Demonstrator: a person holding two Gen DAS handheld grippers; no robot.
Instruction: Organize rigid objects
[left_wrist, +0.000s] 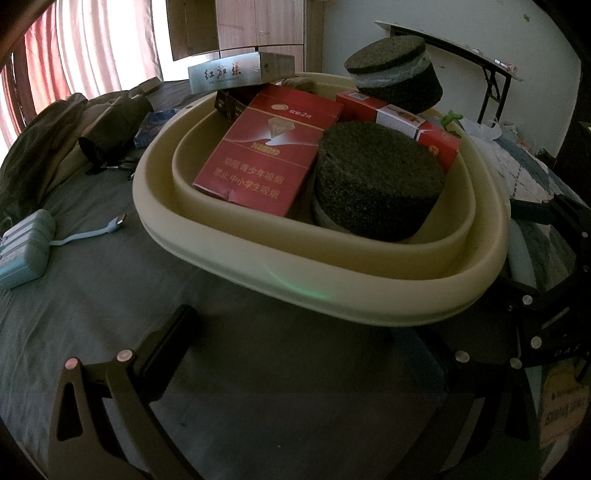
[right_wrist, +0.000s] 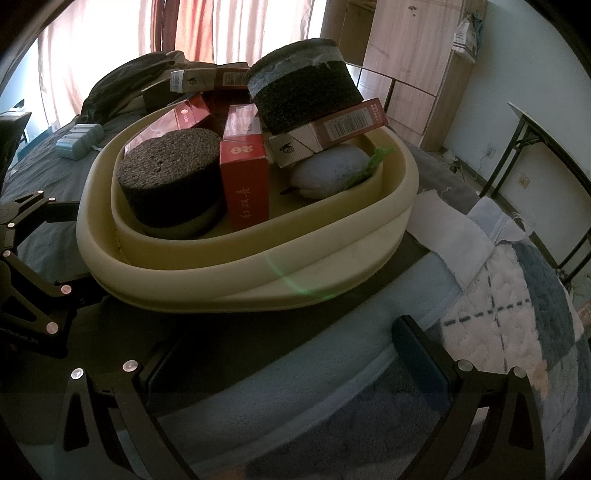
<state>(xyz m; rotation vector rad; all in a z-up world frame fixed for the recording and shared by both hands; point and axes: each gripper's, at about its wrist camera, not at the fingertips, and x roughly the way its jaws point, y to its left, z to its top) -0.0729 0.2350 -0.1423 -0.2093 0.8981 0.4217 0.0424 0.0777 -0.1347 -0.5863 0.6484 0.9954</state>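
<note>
A cream basin (left_wrist: 332, 291) sits on the bed and also shows in the right wrist view (right_wrist: 258, 273). It holds red cigarette cartons (left_wrist: 266, 155), a dark foam cylinder (left_wrist: 376, 188), and a second cylinder (left_wrist: 395, 77) stacked on a carton (left_wrist: 406, 122). A silver carton (left_wrist: 236, 72) lies on its far rim. In the right wrist view a white pear-shaped object (right_wrist: 328, 173) lies inside. My left gripper (left_wrist: 306, 354) is open and empty before the basin's near rim. My right gripper (right_wrist: 291, 354) is open and empty at the basin's other side.
A pale blue power bank (left_wrist: 26, 251) with a short cable lies left on the grey bedsheet (left_wrist: 110, 295). Dark clothes (left_wrist: 74, 125) are piled at the back left. A quilted blanket (right_wrist: 509, 302) and white cloth (right_wrist: 450, 229) lie right. A folding table (right_wrist: 546, 147) stands beyond.
</note>
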